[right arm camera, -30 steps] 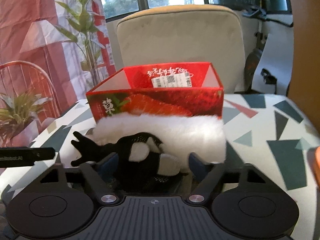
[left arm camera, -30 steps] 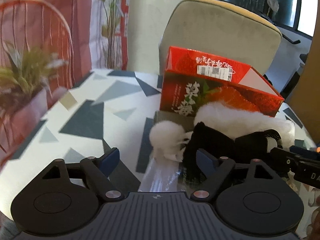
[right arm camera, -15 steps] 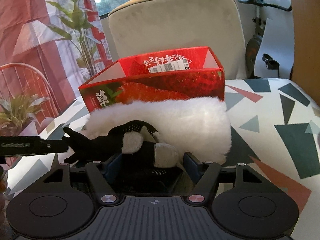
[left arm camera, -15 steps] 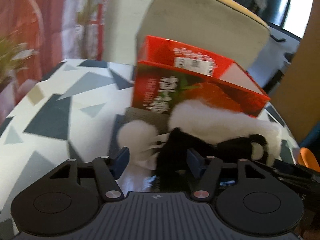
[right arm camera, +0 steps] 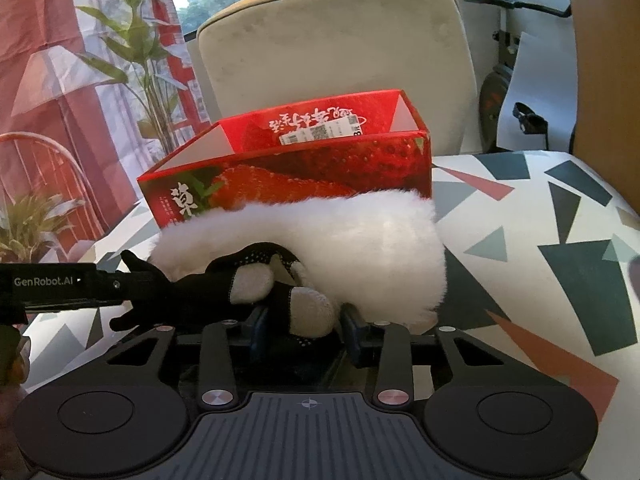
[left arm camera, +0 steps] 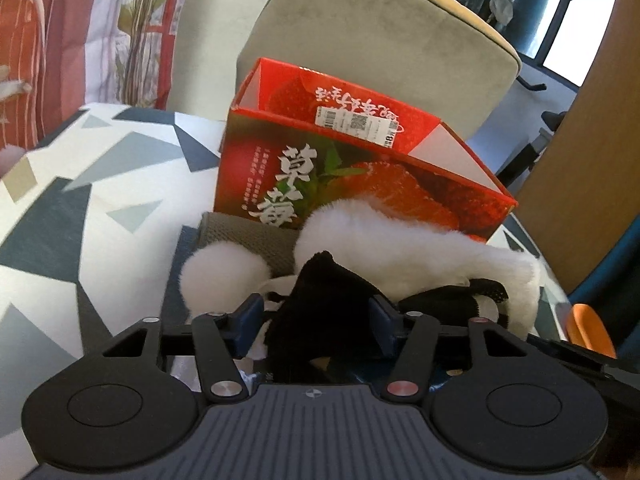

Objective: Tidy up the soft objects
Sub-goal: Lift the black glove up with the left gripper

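A black glove [left arm camera: 320, 300] with a white fleece cuff [right arm camera: 312, 316] lies on a white fluffy item [left arm camera: 400, 240] in front of an open red strawberry box [left arm camera: 360, 184]. In the left wrist view my left gripper [left arm camera: 316, 320] has the glove's finger end between its jaws. The jaws are closing, and a thin gap still shows at the left pad. In the right wrist view my right gripper [right arm camera: 306, 330] is closing with its pads against the glove [right arm camera: 200, 284] at the cuff. One of the left gripper's fingers [right arm camera: 120, 282] reaches in from the left.
A white pom-pom [left arm camera: 224, 272] and a grey knitted cloth [left arm camera: 248, 236] lie left of the fluffy item [right arm camera: 340, 240]. A beige chair [right arm camera: 332, 40] stands behind the box [right arm camera: 320, 168]. The patterned table [right arm camera: 560, 220] extends to the right. A potted plant [right arm camera: 32, 220] is at far left.
My left gripper moved right and down over the glove's finger end and its jaws narrowed. My right gripper's jaws narrowed sharply onto the glove's cuff.
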Motion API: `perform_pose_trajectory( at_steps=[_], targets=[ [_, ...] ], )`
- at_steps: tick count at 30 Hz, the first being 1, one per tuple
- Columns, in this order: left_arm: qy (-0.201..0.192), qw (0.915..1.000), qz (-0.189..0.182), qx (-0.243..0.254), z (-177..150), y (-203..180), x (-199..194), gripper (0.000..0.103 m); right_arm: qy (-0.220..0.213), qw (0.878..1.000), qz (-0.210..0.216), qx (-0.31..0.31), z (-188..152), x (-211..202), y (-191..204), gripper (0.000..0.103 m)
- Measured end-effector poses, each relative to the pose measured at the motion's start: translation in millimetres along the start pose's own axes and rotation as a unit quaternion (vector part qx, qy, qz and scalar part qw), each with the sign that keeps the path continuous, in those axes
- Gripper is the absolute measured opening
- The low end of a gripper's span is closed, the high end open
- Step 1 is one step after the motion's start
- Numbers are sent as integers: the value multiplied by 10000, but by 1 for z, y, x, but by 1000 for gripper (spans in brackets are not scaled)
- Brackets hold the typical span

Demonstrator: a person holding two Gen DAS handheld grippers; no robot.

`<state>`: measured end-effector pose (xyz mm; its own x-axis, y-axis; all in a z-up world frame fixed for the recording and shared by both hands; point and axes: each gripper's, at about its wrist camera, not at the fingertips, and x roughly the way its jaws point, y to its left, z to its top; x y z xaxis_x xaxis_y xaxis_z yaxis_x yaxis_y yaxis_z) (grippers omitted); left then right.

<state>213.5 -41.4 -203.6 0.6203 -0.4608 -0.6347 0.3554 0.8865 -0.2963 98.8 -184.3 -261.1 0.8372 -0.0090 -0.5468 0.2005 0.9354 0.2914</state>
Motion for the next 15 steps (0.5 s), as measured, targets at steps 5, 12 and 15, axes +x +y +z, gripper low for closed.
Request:
perform_pose_trajectory(
  at_steps=[5,12,15],
  targets=[
    [3,9997,-49,-221,-7,6,5,59,-10,10000,24,35,2,4,0,35],
    [-223,9984,-387,-338,-12,7,-4,26,11,9999,95,41,3,3,0,24],
    [-274,9985,-378,-298,-16,4,-11,17,-36,9998,171,-20,4,-4,5,15]
  ],
)
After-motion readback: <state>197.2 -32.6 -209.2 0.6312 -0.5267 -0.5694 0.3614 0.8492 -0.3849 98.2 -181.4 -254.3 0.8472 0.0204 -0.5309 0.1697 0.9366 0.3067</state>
